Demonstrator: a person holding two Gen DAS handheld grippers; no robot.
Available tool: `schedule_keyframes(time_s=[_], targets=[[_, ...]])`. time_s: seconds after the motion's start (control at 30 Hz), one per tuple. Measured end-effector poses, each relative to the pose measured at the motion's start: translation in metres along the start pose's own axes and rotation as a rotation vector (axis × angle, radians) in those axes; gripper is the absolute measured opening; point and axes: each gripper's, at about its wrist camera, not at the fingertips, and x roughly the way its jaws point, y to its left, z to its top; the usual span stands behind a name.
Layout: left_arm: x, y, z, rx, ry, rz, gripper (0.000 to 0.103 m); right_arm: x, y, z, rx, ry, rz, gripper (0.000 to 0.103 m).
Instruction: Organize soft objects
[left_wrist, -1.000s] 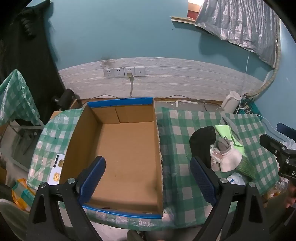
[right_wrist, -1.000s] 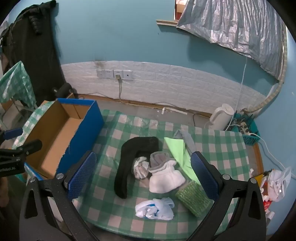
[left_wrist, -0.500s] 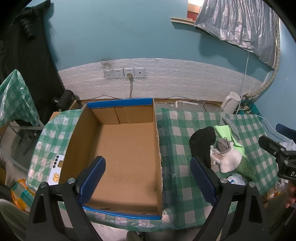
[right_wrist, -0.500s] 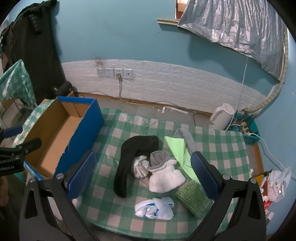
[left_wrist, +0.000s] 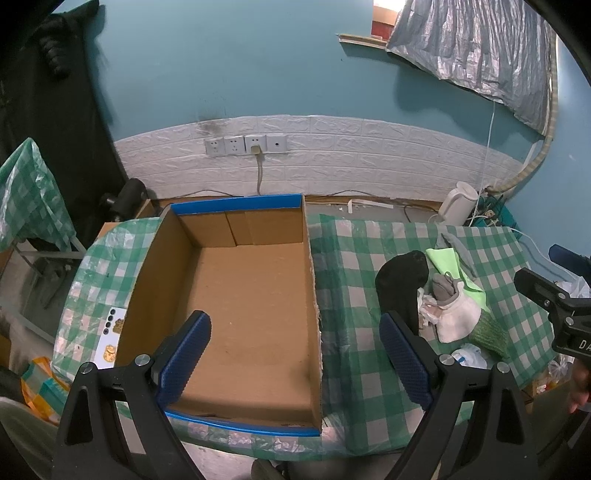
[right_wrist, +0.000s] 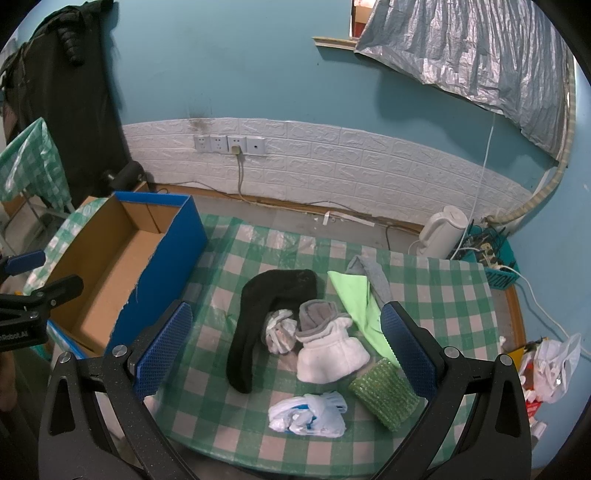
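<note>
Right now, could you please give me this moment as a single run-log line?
left gripper: open, over empty cardboard box | right gripper: open, above soft pile | black sock, white fleece item on tablecloth | nothing boxed

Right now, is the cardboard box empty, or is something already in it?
Empty. The left wrist view shows the cardboard box with a bare brown floor; the soft items lie on the checked tablecloth beside it.

A row of wall sockets (right_wrist: 229, 144) sat in the white brick-pattern panel (right_wrist: 369, 170), one holding a plug. Right of the sockets, a white electric kettle (right_wrist: 441, 230) stood on the floor beside a teal basket (right_wrist: 496, 264) of cables. Left of them hung a black jacket (right_wrist: 70, 92).
</note>
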Motion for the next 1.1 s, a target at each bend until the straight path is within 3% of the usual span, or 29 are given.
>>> schedule_keyframes(time_s=[1.1], targets=[[0.0004,0.0,-0.005,0.001,0.0,-0.004,0.094,0.0005,0.0002,0.0004,-0.004,0.005,-0.003,0.101]])
